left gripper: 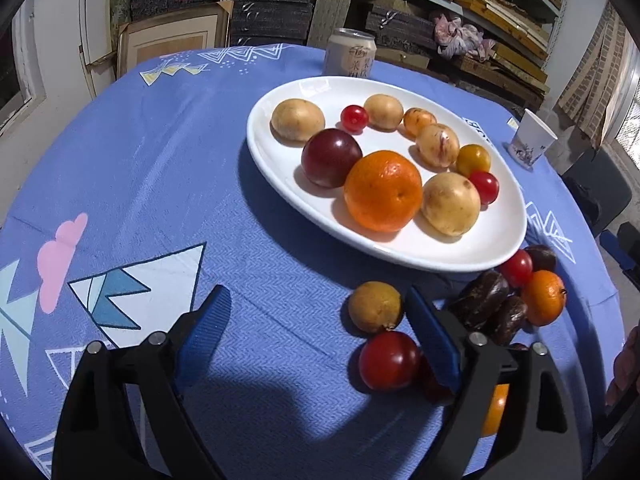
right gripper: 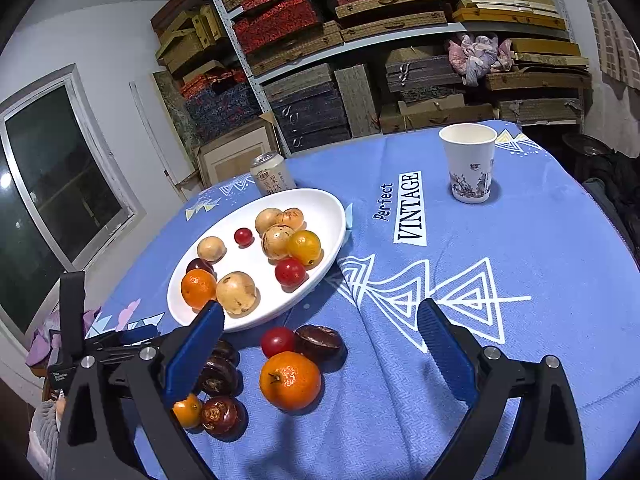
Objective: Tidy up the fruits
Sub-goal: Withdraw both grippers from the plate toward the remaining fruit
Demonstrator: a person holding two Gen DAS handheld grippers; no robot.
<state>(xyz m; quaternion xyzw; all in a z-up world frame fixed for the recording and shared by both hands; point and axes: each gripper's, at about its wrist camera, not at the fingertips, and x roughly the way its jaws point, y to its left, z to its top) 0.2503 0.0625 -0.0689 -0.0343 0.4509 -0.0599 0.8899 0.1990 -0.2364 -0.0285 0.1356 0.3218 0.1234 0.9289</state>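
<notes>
A white oval plate (left gripper: 480, 240) (right gripper: 320, 208) on the blue tablecloth holds an orange (left gripper: 383, 191), a dark plum (left gripper: 331, 157), several pale round fruits and small tomatoes. In front of it lie loose fruits: a yellow-brown fruit (left gripper: 375, 306), a red tomato (left gripper: 389, 360), a mandarin (right gripper: 290, 380), another tomato (right gripper: 277, 341) and dark brown chestnut-like pieces (right gripper: 320, 342). My left gripper (left gripper: 316, 304) is open; the yellow-brown fruit and red tomato sit just inside its right finger, untouched. My right gripper (right gripper: 320, 312) is open over the mandarin, pads clear of it.
A drink can (left gripper: 350, 54) stands behind the plate and a paper cup (right gripper: 468, 164) at the far right of the round table. Shelves stacked with boxes (right gripper: 380, 20) fill the background. A person's hand (left gripper: 626, 364) shows at the right edge.
</notes>
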